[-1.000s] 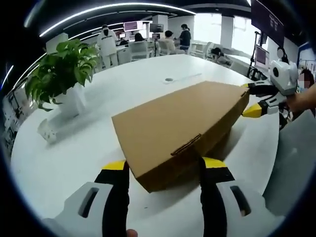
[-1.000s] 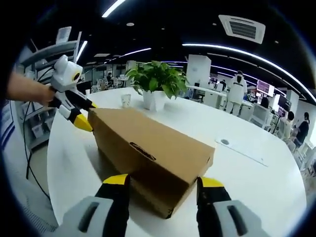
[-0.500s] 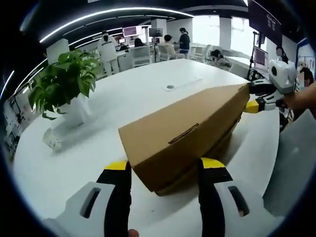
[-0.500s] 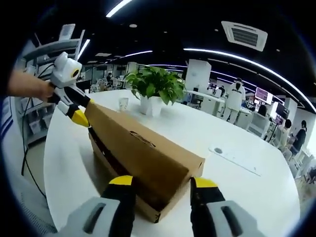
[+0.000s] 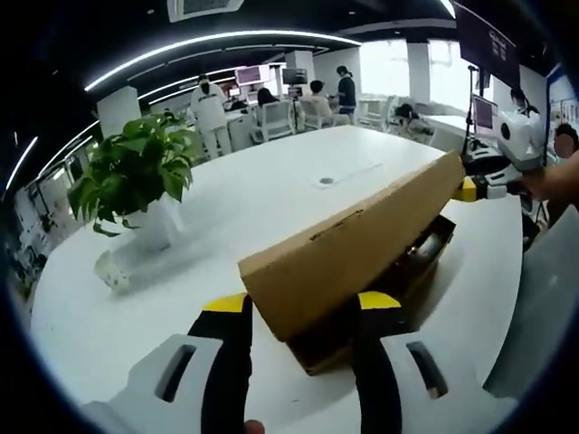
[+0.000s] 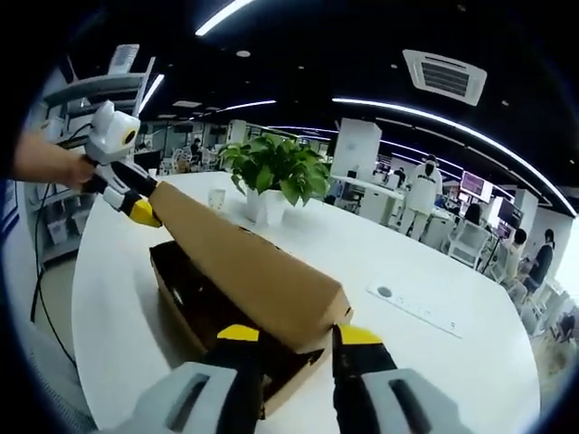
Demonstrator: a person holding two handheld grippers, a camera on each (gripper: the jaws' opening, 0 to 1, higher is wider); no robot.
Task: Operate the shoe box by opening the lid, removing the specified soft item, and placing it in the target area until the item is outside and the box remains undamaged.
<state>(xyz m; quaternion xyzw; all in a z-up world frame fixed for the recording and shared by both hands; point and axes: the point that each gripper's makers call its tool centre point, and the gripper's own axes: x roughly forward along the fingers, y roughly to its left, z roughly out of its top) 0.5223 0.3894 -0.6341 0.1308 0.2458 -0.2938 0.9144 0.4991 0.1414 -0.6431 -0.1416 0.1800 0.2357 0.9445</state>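
A brown cardboard shoe box sits on the white table (image 5: pixel 226 208). Its lid (image 5: pixel 348 246) is tilted up along one long edge, and the base (image 5: pixel 398 294) below shows a dark inside with dim contents that I cannot make out. My left gripper (image 5: pixel 301 316) is shut on the lid's near end. At the far end of the lid the right gripper (image 5: pixel 484 187) holds on, with a hand behind it. In the right gripper view the lid (image 6: pixel 244 262) slopes over the base (image 6: pixel 194 303); my right gripper (image 6: pixel 296 339) clamps its near corner and the left gripper (image 6: pixel 140 210) grips the far one.
A potted green plant (image 5: pixel 136 176) (image 6: pixel 271 167) stands on the table with a small paper cup (image 5: pixel 113 271) (image 6: pixel 215 197) beside it. A round cable hole (image 5: pixel 326 180) (image 6: pixel 384 291) lies in the tabletop. Several people and chairs are at desks beyond the table.
Both grippers have raised the lid from nearly flat to steeply tilted. The box's dark inside now shows under it. The base has stayed on the table.
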